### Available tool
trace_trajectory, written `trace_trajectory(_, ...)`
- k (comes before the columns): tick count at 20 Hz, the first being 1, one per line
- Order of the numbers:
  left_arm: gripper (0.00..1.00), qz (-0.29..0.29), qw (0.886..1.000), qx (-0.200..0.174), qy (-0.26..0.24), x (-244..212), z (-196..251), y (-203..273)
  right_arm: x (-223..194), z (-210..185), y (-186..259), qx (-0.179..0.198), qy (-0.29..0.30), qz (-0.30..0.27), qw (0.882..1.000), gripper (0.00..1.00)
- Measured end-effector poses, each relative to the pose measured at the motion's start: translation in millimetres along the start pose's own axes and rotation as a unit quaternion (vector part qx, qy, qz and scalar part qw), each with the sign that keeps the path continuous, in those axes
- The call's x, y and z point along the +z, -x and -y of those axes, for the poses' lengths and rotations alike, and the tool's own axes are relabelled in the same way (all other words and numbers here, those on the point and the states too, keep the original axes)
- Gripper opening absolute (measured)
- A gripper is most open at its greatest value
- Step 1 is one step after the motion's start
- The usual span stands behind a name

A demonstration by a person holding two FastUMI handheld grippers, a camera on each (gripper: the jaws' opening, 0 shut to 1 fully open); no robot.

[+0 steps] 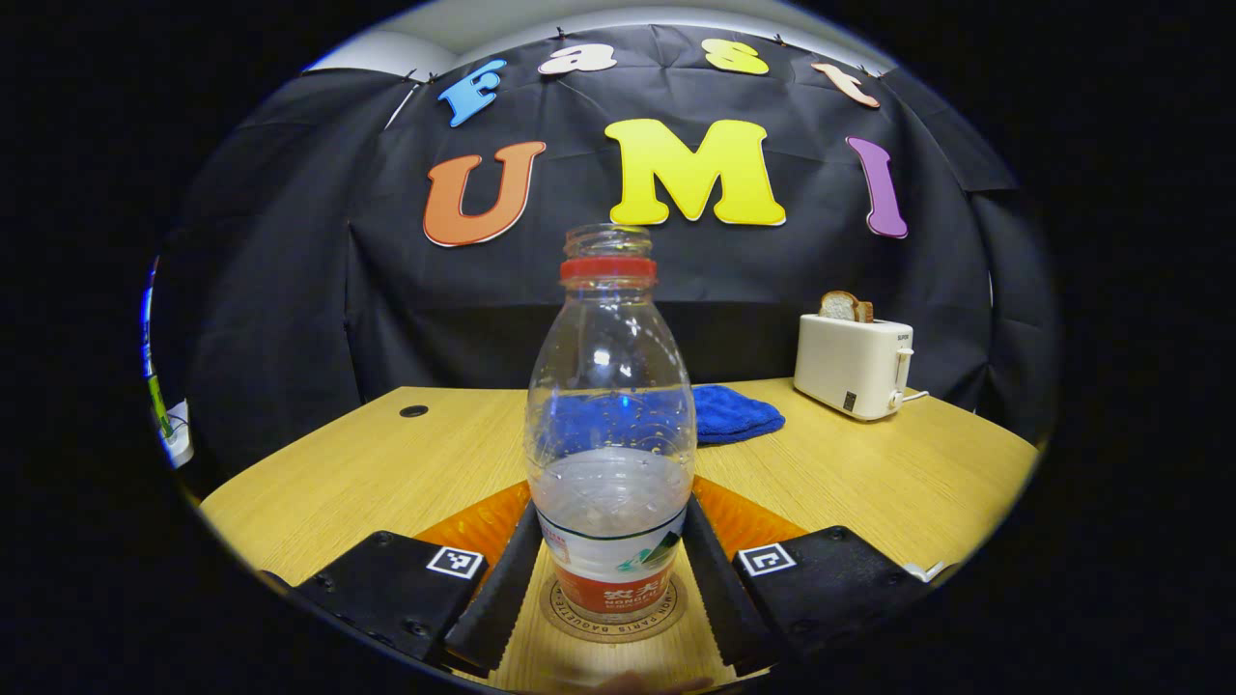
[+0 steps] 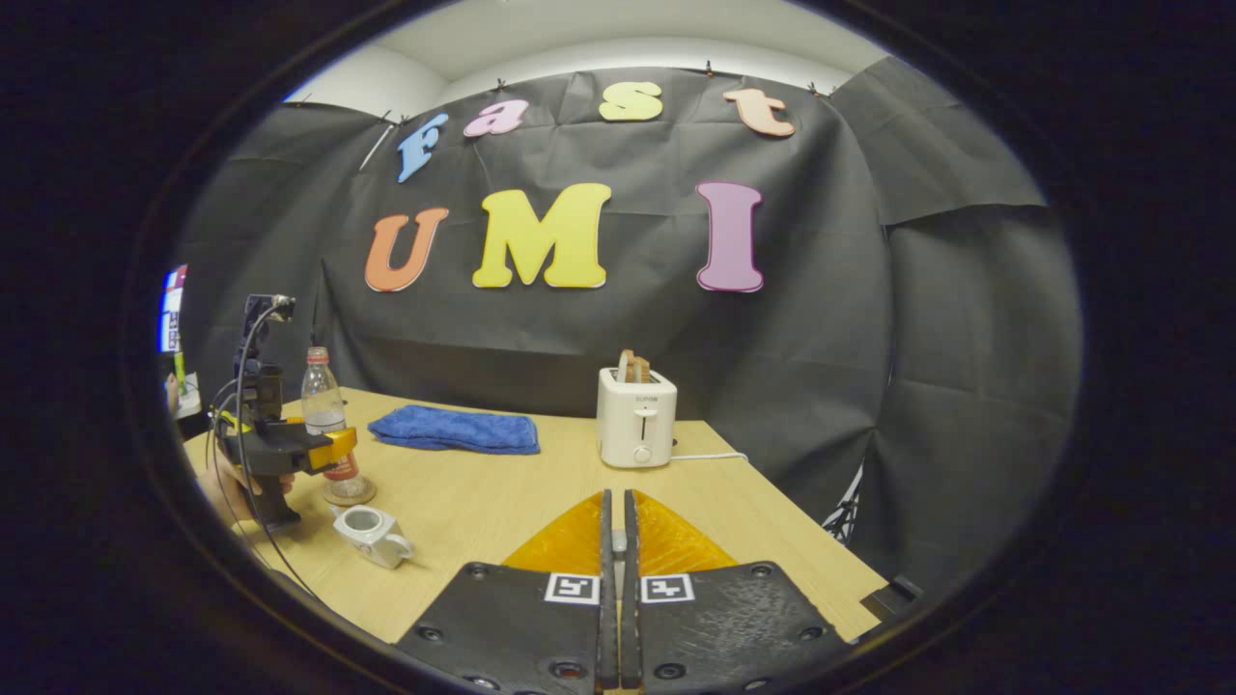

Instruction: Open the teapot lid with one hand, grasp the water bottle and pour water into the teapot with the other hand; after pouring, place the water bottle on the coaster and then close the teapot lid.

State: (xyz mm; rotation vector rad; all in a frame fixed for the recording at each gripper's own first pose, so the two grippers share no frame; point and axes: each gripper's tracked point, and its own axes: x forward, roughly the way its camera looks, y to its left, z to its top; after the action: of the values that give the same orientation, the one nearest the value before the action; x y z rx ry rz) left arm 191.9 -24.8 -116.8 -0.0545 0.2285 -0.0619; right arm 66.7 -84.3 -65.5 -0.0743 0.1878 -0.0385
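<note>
A clear water bottle (image 1: pixel 610 405) with a red neck ring and no cap stands upright on a round coaster (image 1: pixel 564 618), holding a little water. My left gripper (image 1: pixel 610 510) has a finger against each side of its lower body. In the right gripper view that bottle (image 2: pixel 323 410), the coaster (image 2: pixel 350 498) and the left gripper (image 2: pixel 333 449), held by a hand, sit at the table's far left. In front of them is a small white teapot (image 2: pixel 372 534), its top opening uncovered. My right gripper (image 2: pixel 618 497) is shut over the table's near middle, with nothing visible between its fingers.
A folded blue cloth (image 1: pixel 739 413) (image 2: pixel 454 430) lies behind the bottle. A white toaster (image 1: pixel 855 365) (image 2: pixel 635 417) with bread in its slot stands near the back of the wooden table (image 2: pixel 502 502), its cord trailing right. A small hole (image 1: pixel 413 410) marks the tabletop.
</note>
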Motion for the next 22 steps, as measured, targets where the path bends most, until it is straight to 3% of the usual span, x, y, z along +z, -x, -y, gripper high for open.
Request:
trace_trajectory(5,0.88,0.017,1.0,-0.026,-0.003,0.0,4.3,7.2,-2.0,-4.6,-1.8,-0.001,0.015,0.0,1.0,0.01)
trace_trajectory(12,0.9,0.013,0.999,-0.041,-0.008,-18.7,2.3,38.5,-11.5,-11.1,-7.8,0.013,0.009,-0.016,1.0,0.01)
trace_trajectory(17,0.9,0.039,0.999,-0.022,-0.012,-15.1,-15.4,76.7,-20.0,-24.0,-15.1,0.03,-0.006,-0.026,0.999,0.01)
trace_trajectory(22,0.9,0.044,0.999,0.002,-0.005,5.8,-36.8,121.2,-26.7,-62.4,-28.3,0.076,-0.026,-0.036,0.996,0.01)
